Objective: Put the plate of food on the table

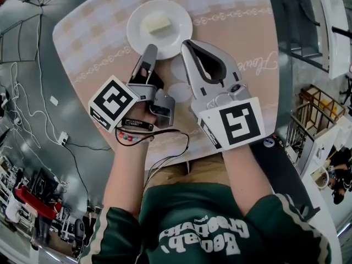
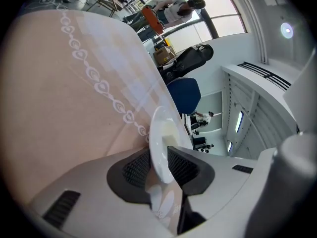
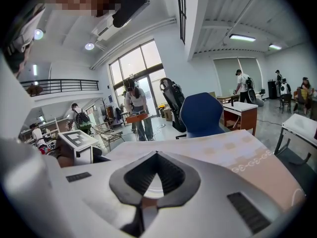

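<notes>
On the one pink checked table (image 1: 231, 32) sits one white plate (image 1: 142, 38) carrying one pale piece of food (image 1: 157, 23). The left gripper (image 1: 149, 50) clamps the plate's near rim. The right gripper (image 1: 187, 44), jaws pressed together and empty, is just beside the plate.

Bare table (image 1: 242, 43) L/R of plate (image 1: 137, 34)

- right gripper (image 3: 156, 153): jaw tips touching, diamond-shaped gap behind them, nothing gripped
- pale patch shows through the gap, can't tell what
- table (image 3: 233, 150) with pink checked cloth beyond the jaws
- marker cube (image 3: 77, 139) at left
- blue chair (image 3: 200, 115) behind the table
</notes>
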Action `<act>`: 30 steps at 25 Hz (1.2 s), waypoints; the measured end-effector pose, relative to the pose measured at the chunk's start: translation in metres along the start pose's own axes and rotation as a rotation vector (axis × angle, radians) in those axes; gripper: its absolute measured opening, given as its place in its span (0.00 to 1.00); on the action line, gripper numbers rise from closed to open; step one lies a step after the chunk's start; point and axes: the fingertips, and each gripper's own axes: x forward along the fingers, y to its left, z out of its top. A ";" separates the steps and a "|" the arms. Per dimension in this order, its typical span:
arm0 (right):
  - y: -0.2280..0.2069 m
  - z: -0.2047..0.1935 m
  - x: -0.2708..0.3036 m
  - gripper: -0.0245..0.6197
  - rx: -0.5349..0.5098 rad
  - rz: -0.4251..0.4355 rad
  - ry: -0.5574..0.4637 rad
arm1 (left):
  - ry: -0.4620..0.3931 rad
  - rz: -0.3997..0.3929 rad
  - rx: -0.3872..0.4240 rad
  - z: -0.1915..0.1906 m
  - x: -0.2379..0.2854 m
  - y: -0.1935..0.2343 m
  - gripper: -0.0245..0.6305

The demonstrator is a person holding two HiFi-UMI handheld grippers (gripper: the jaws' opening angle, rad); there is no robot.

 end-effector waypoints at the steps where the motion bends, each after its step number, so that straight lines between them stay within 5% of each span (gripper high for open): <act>1: 0.003 0.002 -0.003 0.06 -0.003 0.000 -0.002 | -0.002 0.001 -0.002 -0.001 -0.004 0.000 0.19; 30: 0.009 -0.018 -0.025 0.06 -0.034 -0.012 0.013 | 0.012 -0.041 -0.015 -0.015 -0.015 0.015 0.16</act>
